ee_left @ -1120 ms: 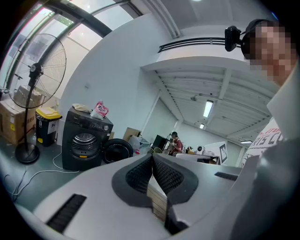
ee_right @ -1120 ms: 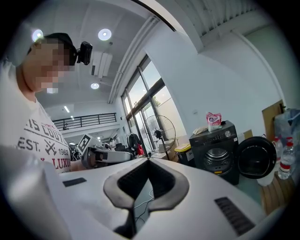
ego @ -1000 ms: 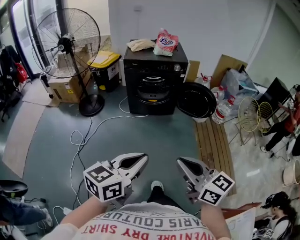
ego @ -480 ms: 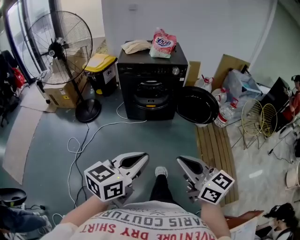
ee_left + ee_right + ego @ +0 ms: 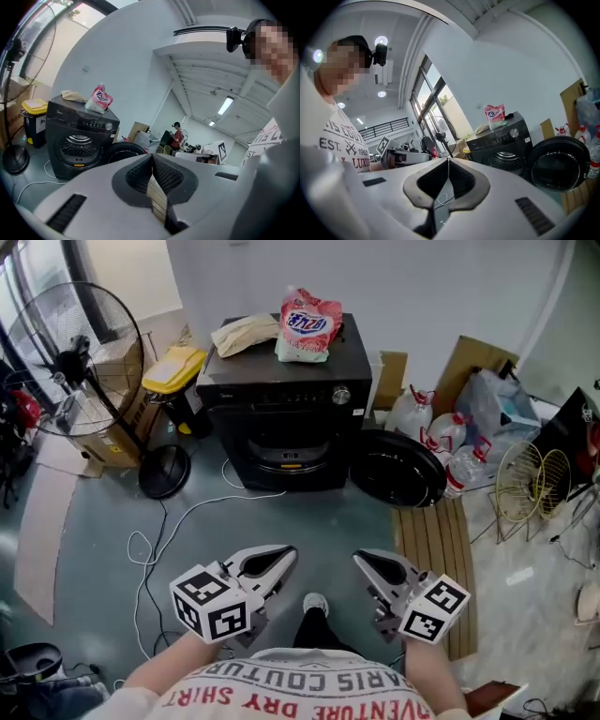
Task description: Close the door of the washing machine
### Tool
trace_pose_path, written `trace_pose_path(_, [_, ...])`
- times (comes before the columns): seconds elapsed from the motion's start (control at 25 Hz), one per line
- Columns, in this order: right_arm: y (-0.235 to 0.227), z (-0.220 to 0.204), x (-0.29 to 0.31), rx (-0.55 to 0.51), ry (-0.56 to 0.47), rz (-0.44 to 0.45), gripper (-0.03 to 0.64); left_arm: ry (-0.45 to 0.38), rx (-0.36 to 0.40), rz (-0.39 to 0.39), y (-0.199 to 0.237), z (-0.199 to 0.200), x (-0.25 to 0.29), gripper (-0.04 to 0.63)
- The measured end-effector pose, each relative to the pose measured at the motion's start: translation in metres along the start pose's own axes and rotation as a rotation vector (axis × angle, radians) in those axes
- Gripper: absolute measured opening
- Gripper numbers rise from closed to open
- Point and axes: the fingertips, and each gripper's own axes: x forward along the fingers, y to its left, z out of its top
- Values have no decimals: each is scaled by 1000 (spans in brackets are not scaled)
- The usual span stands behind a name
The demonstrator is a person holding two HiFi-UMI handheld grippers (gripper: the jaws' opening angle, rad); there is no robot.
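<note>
Washing machine [image 5: 286,418] stands far centre against the wall. Its round door [image 5: 398,468] is swung wide open to the right, leaving the drum exposed, so it is not yet closed. Left gripper [image 5: 287,555] and right gripper [image 5: 360,561] are held side by side near the person's body. Both point at the machine and are well apart from it. Both sets of fingers are pressed together and empty, which probably suits a push rather than a grasp. With the door out right, the right gripper looks the natural one. Detergent bag [image 5: 307,324] and cloth [image 5: 242,334] sit on the machine's top, out of the door's swing. Cable [image 5: 155,540] lies on the floor near left, a possible trip risk.
</note>
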Motion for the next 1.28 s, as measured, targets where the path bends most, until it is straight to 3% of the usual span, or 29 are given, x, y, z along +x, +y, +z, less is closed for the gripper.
trace_pose_path(0.32, [-127, 41, 25, 31, 40, -39, 23, 34, 5, -10, 53, 54, 106, 28])
trace_pose_path(0.84, [-279, 73, -6, -32, 117, -349, 28, 93, -50, -37, 113, 66, 168, 28])
trace_pose_path(0.92, [-301, 76, -8, -40, 142, -389, 55, 110, -51, -45, 122, 70, 181, 28])
trace_pose_path(1.0, [-322, 76, -10, -47, 176, -432, 127, 134, -44, -57, 130, 75, 194, 28])
trace_pose_path(1.28, [-404, 65, -8, -111, 329, -550, 152, 204, -43, -64, 167, 89, 231, 28])
